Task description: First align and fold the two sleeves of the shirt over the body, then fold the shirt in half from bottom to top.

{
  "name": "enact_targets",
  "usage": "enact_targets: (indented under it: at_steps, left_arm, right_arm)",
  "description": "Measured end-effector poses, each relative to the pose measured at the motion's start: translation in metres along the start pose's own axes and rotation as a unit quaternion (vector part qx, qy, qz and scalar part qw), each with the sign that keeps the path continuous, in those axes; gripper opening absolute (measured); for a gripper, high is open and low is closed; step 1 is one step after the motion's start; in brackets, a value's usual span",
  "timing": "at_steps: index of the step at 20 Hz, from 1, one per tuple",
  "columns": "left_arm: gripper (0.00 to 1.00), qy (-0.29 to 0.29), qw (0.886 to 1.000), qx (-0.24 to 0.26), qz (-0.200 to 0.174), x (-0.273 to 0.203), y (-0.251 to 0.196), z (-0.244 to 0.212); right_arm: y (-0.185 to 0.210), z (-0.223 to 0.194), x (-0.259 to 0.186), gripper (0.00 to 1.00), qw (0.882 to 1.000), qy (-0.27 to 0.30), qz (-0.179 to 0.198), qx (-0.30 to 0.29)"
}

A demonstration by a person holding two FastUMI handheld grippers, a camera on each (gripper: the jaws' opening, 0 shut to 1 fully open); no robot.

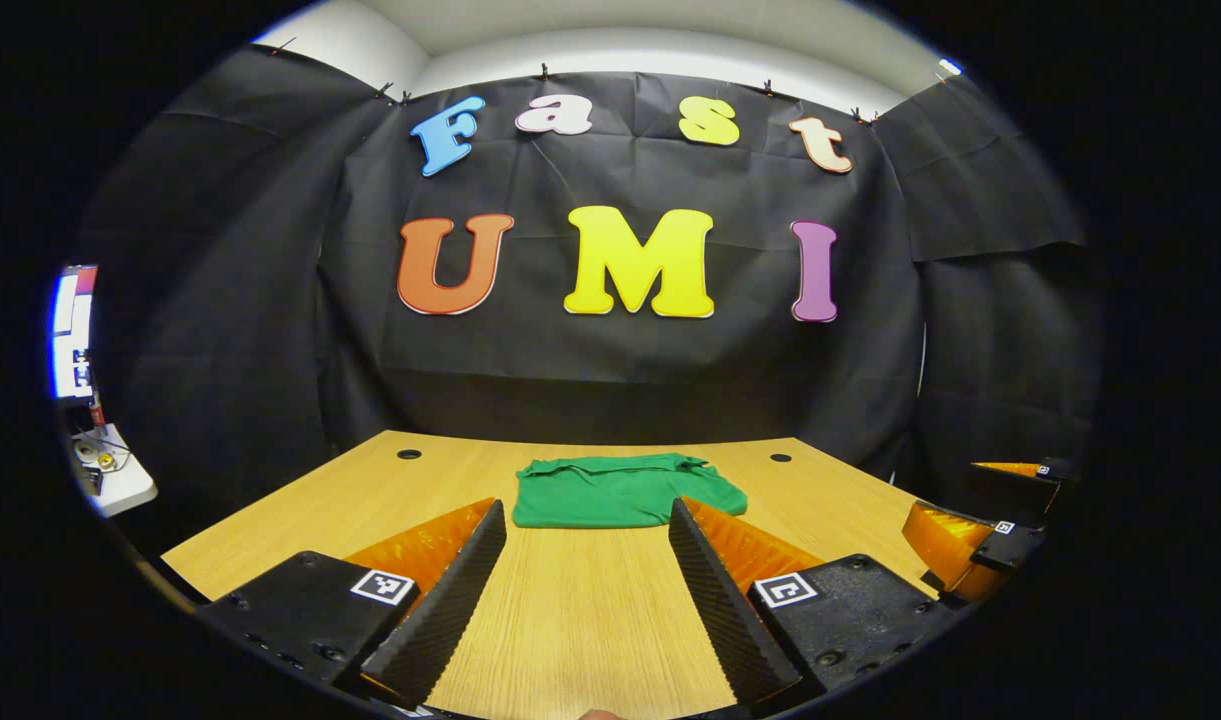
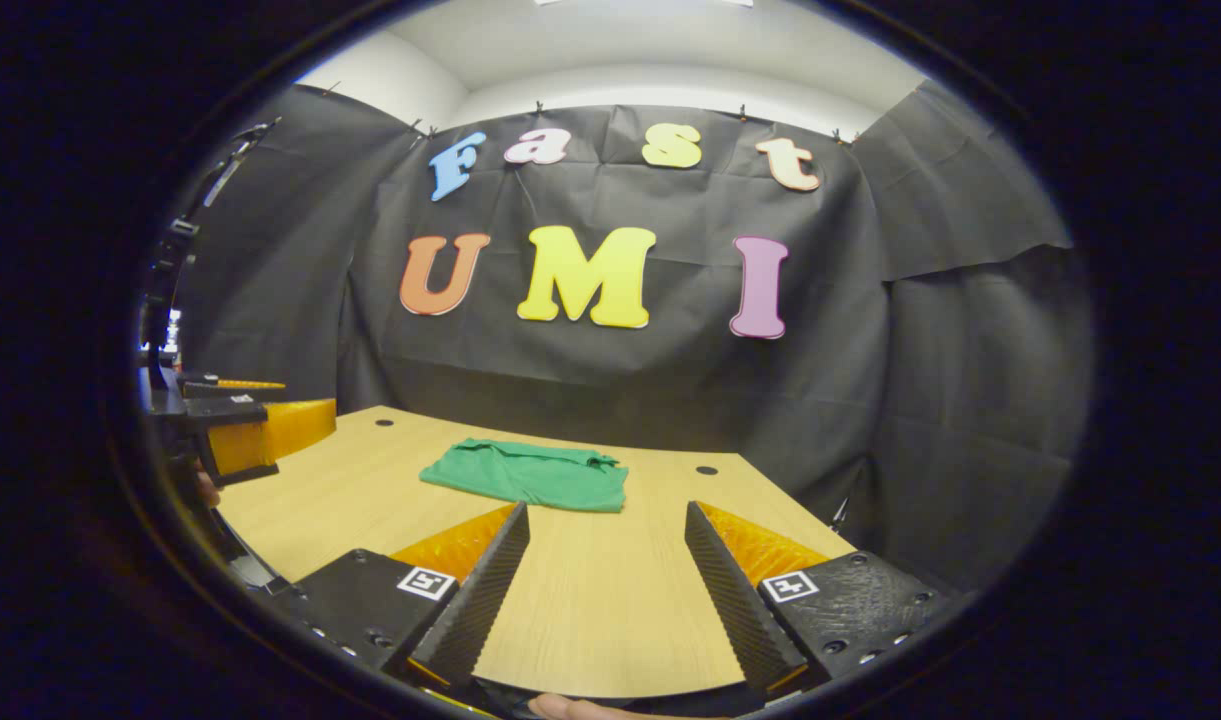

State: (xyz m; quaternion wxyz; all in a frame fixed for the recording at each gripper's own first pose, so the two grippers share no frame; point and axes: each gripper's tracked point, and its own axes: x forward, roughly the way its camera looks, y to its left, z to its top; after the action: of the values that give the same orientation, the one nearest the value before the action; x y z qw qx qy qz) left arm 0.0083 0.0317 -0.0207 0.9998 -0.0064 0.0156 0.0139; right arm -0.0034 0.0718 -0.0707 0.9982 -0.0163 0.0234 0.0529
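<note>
In the left gripper view, the left hand-held gripper is spread wide and empty above the tabletop; the green shirt lies flat toward the far edge, already a compact rectangle, and the right hand-held gripper sits at the right edge. In the right gripper view, the right hand-held gripper also gapes empty, with the shirt ahead and left, well apart. The folding looks finished; if anything remains, pinching both near corners evenly would keep edges square
</note>
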Motion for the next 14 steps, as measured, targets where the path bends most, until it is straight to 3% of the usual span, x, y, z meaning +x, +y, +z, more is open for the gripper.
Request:
enact_targets:
  at_steps: [14]
  left_arm:
    - [1.0, 0.018, 1.0, -0.009, -0.018, 0.005, -0.01, -0.012]
  right_arm:
    - [0.002, -0.018, 0.004, 0.97, 1.0, 0.017, 0.003, -0.016]
